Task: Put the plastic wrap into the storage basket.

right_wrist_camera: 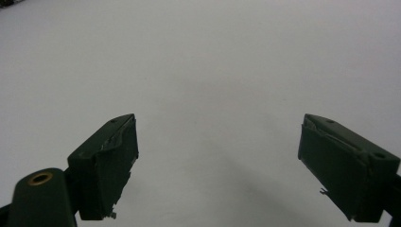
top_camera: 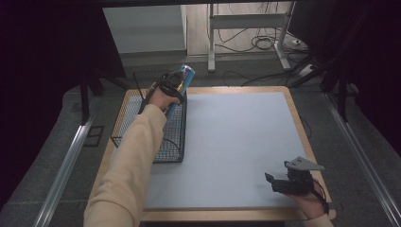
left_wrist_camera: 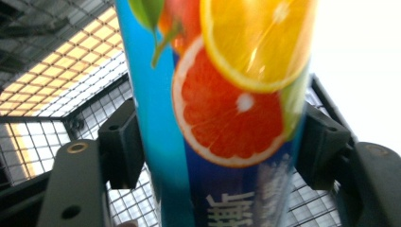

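Left tongs [left_wrist_camera: 215, 142] clasping can [left_wrist_camera: 222, 109] above wire basket [top_camera: 126, 106]; right tongs [right_wrist_camera: 217, 170] agape, empty, over desk [top_camera: 236, 137].

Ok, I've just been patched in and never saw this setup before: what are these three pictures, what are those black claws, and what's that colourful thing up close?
There is no robot arm here. A person stands at a table and holds a hand-held two-jaw gripper in each hand. The high view looks down from above the person's side; the sleeves come in from the bottom.

The other two pictures come from cameras riding on the grippers, looking along their black jaws.

The left gripper is over a black wire basket at the table's left edge. Between its jaws is a tall blue can printed with orange and grapefruit slices; the pads sit against its sides.

The right gripper rests near the table's right front corner. Its jaws stand wide apart, with nothing between them, above the pale grey mat.
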`<control>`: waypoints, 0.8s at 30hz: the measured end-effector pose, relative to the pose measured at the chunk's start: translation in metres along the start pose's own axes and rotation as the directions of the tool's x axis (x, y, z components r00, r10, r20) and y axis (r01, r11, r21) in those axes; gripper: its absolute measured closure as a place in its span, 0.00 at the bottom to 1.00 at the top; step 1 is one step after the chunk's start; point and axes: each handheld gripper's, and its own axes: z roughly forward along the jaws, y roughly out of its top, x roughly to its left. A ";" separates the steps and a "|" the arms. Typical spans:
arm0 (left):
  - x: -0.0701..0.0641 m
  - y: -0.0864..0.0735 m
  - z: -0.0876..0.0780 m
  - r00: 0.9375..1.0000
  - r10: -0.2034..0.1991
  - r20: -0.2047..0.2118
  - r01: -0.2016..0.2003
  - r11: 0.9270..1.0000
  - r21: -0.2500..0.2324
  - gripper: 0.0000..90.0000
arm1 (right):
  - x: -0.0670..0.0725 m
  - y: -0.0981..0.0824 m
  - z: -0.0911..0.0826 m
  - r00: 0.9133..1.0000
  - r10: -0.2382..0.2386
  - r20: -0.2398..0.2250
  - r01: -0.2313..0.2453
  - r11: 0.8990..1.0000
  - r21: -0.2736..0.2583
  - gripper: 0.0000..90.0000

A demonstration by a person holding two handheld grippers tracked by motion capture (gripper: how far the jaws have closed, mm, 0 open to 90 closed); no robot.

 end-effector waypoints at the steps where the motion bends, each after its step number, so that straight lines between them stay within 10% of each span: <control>1: 0.000 0.000 -0.002 1.000 -0.002 0.002 0.002 1.000 0.002 0.32 | 0.000 0.000 0.000 1.000 0.001 0.000 -0.001 1.000 -0.001 0.15; 10: 0.003 -0.015 -0.032 1.000 -0.023 0.016 0.024 0.997 -0.075 0.20 | 0.000 0.000 0.000 1.000 -0.001 -0.003 0.001 1.000 -0.002 0.15; 24: -0.023 -0.058 -0.092 0.979 0.015 0.202 0.045 0.956 -0.290 0.20 | 0.002 0.001 -0.001 1.000 -0.001 0.001 0.001 1.000 -0.004 0.15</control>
